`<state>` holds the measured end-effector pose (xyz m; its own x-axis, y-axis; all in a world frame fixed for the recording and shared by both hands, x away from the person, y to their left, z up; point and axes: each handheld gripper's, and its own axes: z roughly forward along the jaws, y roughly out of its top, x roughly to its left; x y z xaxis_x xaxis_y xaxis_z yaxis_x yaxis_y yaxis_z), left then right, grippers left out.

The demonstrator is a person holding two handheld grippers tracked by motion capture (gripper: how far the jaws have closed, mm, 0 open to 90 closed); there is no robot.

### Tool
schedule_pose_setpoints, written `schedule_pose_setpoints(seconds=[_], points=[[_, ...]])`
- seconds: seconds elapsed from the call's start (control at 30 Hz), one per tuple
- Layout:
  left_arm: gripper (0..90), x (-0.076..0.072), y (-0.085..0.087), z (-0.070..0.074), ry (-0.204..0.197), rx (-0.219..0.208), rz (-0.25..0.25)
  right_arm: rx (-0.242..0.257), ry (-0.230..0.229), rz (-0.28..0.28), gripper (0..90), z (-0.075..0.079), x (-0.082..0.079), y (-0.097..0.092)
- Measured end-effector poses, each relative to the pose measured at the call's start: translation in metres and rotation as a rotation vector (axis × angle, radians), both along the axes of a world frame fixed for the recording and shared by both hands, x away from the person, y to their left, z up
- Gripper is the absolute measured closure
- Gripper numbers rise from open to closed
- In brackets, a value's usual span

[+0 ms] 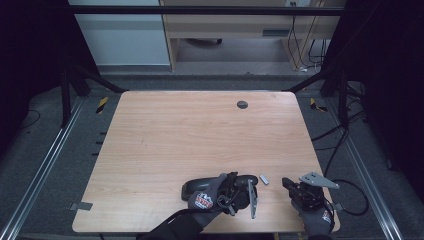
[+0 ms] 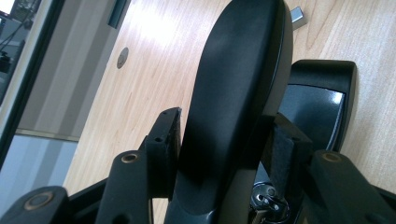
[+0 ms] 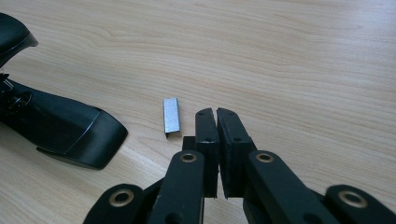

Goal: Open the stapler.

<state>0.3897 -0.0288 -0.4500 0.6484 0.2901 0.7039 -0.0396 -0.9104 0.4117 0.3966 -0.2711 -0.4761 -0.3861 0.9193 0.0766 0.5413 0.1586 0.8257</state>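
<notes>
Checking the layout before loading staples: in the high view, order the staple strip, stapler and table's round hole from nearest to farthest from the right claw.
1. Staple strip, just left of the right claw.
2. Stapler, farther left, by the left claw.
3. Round hole, at the far edge.

A black stapler (image 1: 200, 186) lies near the front edge of the wooden table (image 1: 190, 130), right of the middle, its length running along that edge. It is opened: the long, rounded top arm (image 2: 233, 93) is lifted away from the flat base (image 2: 322, 100), which rests on the wood with its glossy, squared front end pointing toward the right edge. Metal parts of the hinge (image 2: 266, 200) show between arm and base. A short strip of silver staples (image 3: 171, 118), a small grey metal bar folded into a channel, lies flat on the table just beside the base's front end, apart from it.
</notes>
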Motion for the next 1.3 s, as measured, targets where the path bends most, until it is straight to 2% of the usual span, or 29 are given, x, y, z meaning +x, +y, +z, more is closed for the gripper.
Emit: schedule_pose_setpoints(seconds=[0.57, 1.0, 1.17, 1.3], points=[[52.5, -0.003, -0.002, -0.003, -0.038, 0.012, 0.002, -0.01, -0.022, 0.041, 90.0, 0.0, -0.002, 0.011], [53.0, -0.004, -0.001, -0.004, -0.058, 0.016, -0.003, -0.005, -0.012, 0.131, 90.0, -0.004, -0.001, 0.034], [53.1, -0.004, -0.001, -0.005, -0.059, 0.017, -0.004, 0.015, -0.016, 0.168, 90.0, -0.006, -0.001, 0.043], [53.1, -0.004, -0.001, -0.005, -0.062, 0.013, -0.002, 0.03, 0.001, 0.191, 90.0, -0.007, -0.001, 0.05]])
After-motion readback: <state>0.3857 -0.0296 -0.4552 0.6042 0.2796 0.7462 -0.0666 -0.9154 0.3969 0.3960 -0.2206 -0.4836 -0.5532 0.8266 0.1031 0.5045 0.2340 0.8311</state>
